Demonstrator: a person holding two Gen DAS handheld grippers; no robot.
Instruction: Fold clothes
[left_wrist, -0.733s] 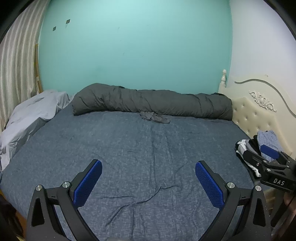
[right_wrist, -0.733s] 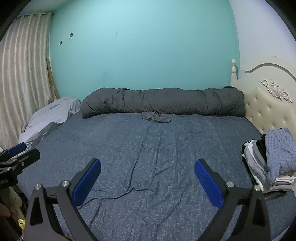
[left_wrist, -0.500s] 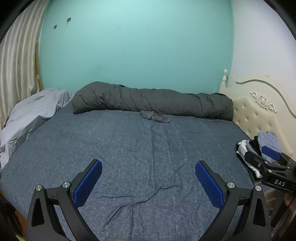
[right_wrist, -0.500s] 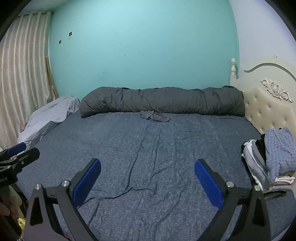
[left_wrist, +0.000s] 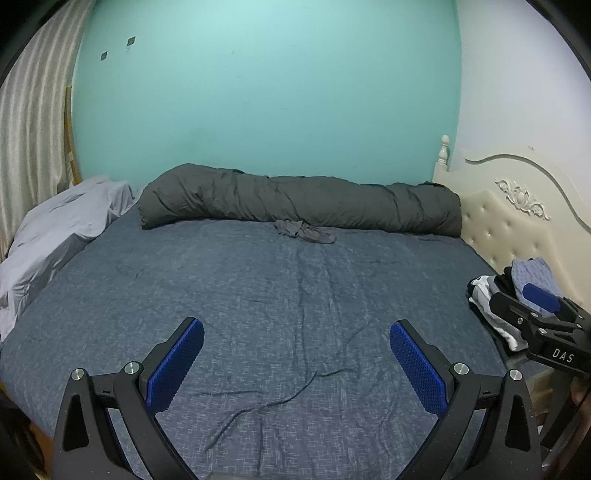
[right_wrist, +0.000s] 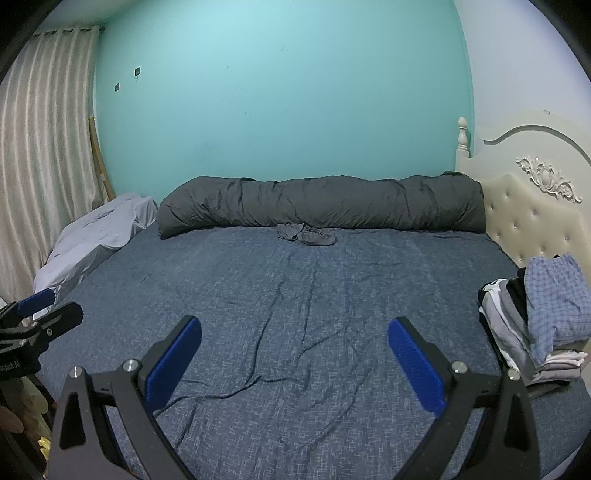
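Note:
A small crumpled grey garment (left_wrist: 304, 232) lies at the far side of the blue bed (left_wrist: 258, 295), against the rolled grey duvet; it also shows in the right wrist view (right_wrist: 306, 235). A stack of folded clothes (right_wrist: 535, 325) topped by a blue checked piece sits at the bed's right edge, also seen in the left wrist view (left_wrist: 517, 288). My left gripper (left_wrist: 295, 354) is open and empty above the near part of the bed. My right gripper (right_wrist: 293, 350) is open and empty, likewise over the near bed. Each gripper appears at the other view's edge.
A rolled dark grey duvet (left_wrist: 295, 203) lies along the far side under the teal wall. A pale grey pillow or sheet (left_wrist: 55, 236) is at the left by the curtain. A cream tufted headboard (right_wrist: 535, 221) stands on the right.
Both views have shifted slightly; the grippers have edged a little and stay open. Nothing on the bed has moved.

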